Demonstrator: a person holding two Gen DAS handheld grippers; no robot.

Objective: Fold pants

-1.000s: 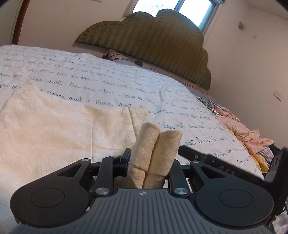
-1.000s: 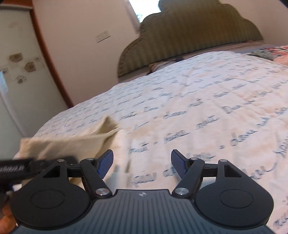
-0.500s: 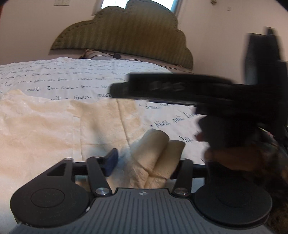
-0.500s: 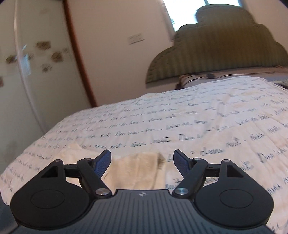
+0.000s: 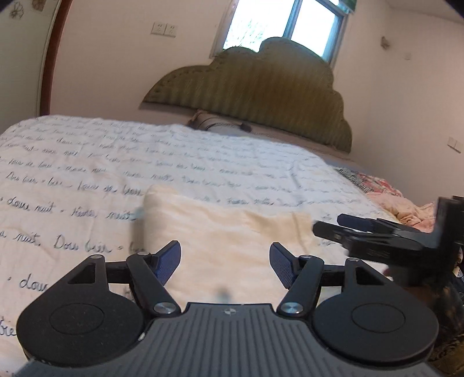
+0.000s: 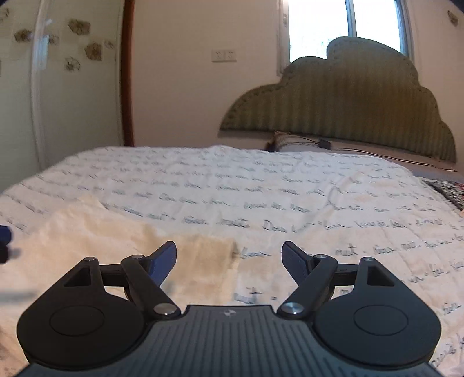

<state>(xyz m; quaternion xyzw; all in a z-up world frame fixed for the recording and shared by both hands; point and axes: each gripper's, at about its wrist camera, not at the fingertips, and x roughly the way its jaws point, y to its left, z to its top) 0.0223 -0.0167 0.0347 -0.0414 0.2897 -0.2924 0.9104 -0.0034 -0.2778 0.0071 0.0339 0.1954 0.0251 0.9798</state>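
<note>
left gripper (image 5: 224, 264): jaws spread wide, nothing between the blue pads, hanging just over the pants
right gripper (image 6: 229, 261): also wide open, empty. in the left cam it shows up as a dark blurry shape (image 5: 385, 240) at the right edge, off the right end of the fabric
pants (image 5: 232, 232): cream, textured, lying flat on the bed as a folded slab w/ a rounded left edge. in the right cam the pants (image 6: 116, 246) sit left + under the left finger, right edge ends abt mid-frame, a bit blurry there
bedspread (image 6: 290, 197): white w/ dark cursive script all over, pants rest right on it
headboard (image 5: 261, 87): olive green, scalloped top, ribbed, at the far end of the bed
pillow (image 5: 214, 124): patterned, tucked at the base of the headboard, hard to make out more
window (image 5: 284, 26): bright, behind the headboard
clothes pile (image 5: 391, 197): pinkish stuff on the far right side of the bed, well apart from the pants
wall outlet (image 6: 223, 55): white plate on the wall left of the window
</note>
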